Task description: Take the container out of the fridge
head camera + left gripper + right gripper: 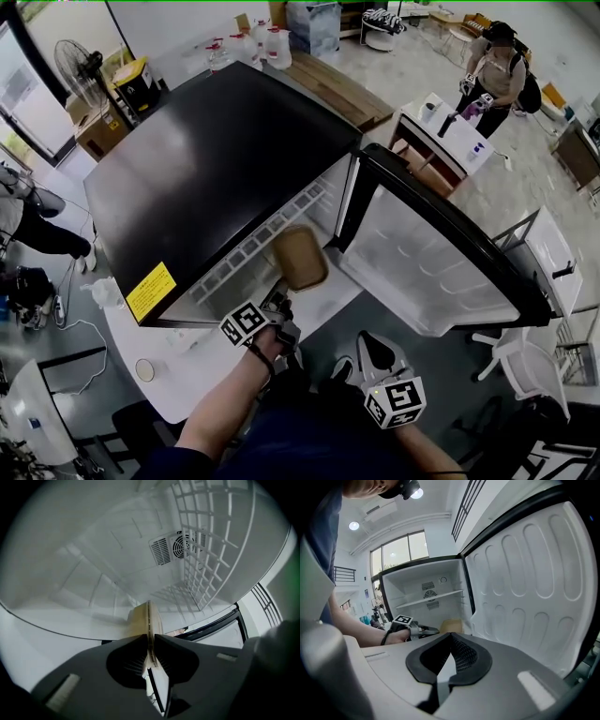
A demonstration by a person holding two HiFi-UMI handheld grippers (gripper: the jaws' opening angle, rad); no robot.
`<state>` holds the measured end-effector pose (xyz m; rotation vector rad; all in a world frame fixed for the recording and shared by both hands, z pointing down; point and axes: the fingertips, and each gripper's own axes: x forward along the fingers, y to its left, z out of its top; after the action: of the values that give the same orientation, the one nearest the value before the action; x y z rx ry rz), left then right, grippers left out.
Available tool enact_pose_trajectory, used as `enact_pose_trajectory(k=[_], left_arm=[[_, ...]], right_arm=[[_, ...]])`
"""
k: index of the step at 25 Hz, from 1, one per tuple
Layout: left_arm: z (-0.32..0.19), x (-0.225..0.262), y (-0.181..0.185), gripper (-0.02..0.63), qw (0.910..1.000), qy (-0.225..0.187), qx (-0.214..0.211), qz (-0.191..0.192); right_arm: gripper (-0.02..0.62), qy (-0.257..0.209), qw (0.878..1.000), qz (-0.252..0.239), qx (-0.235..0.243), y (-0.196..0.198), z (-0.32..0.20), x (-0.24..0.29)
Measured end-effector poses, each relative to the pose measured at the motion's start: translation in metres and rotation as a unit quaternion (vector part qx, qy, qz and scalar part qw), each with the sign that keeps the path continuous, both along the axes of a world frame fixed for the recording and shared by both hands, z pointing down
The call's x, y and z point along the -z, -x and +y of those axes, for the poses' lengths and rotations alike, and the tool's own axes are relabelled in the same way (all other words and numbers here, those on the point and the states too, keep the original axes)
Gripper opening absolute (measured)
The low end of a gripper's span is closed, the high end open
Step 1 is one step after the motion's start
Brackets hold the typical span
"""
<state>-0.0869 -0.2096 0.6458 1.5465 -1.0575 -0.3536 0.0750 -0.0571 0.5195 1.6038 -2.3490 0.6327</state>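
step: extraction. left tongs [149,645] clamp the rim of the flat tan rectangular container [300,256], just ahead of them at the black fridge [216,178] opening. right tongs [451,637] are together, empty. next: withdraw level, clear of the open white-lined door [431,262].

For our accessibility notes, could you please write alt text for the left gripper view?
The left gripper pinches the thin edge of a tan container, seen edge-on. Behind it is the white fridge interior, with a round fan vent and a wire shelf.
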Motion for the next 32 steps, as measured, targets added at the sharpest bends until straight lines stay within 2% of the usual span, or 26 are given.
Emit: enact_pose_trajectory(k=[32], left_arm=[[0.116,0.063,-0.011,0.051,0.995,-0.006,-0.097,0.024]], right_arm=[[0.006,-0.029,0.999,-0.018,0.021,0.013,-0.015,0.013]])
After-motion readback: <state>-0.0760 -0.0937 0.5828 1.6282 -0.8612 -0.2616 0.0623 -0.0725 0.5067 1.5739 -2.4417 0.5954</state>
